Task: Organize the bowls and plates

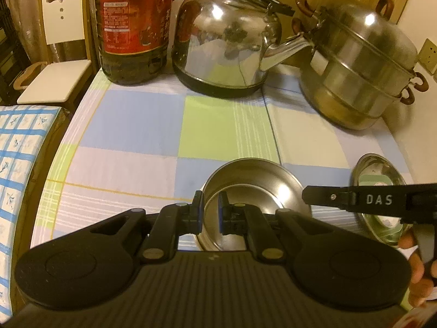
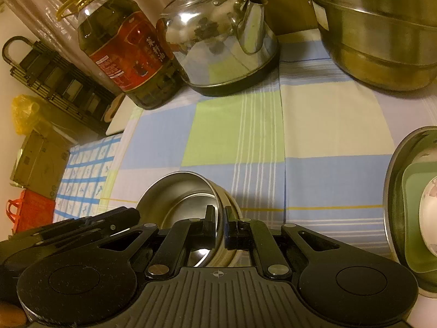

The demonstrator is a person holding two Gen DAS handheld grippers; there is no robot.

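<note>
Right now both grippers clamp one steel bowl (image 1: 254, 191) above the checked surface (image 1: 153, 136): the left gripper (image 1: 210, 213) pinches its near rim, the right gripper (image 2: 220, 229) its right rim. Well right lies another steel bowl (image 2: 393, 191) holding a green dish (image 2: 412, 213).

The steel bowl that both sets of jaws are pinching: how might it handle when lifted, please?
The steel bowl looks thin and rigid, so probably light. Its polished rim may slip between the jaws. It already sits tilted, seemingly on another bowl, so it could rock or clatter.
</note>
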